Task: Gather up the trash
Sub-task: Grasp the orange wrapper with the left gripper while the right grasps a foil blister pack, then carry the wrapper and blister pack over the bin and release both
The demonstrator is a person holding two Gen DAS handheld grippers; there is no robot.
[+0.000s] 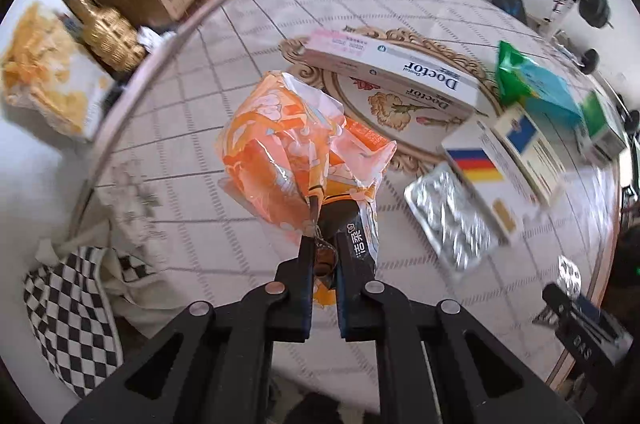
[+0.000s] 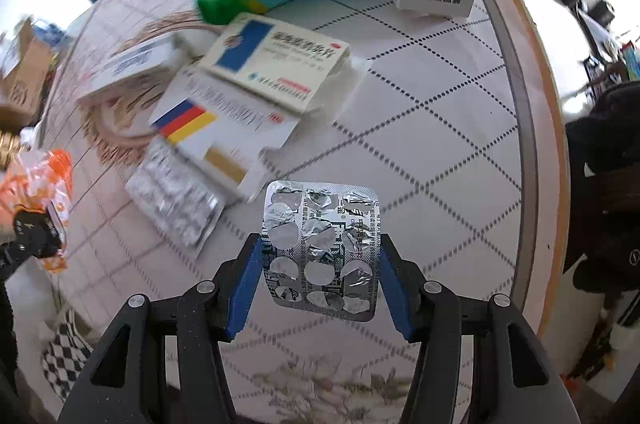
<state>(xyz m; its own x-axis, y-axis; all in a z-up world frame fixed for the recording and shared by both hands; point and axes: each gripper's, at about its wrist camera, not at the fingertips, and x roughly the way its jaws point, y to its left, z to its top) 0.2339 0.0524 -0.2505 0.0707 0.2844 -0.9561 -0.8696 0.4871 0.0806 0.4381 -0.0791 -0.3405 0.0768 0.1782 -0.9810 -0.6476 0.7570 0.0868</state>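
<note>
Pickup step: both pieces of trash gripped above the table [image 1: 224, 64]; next each needs carrying to a bin, none identifiable in view. Left gripper [image 1: 323, 252] jaws clenched on the orange wrapper [image 1: 288, 144]. Right gripper [image 2: 320, 264] jaws part-open, clamping the empty blister pack [image 2: 320, 248] by its edges.
</note>
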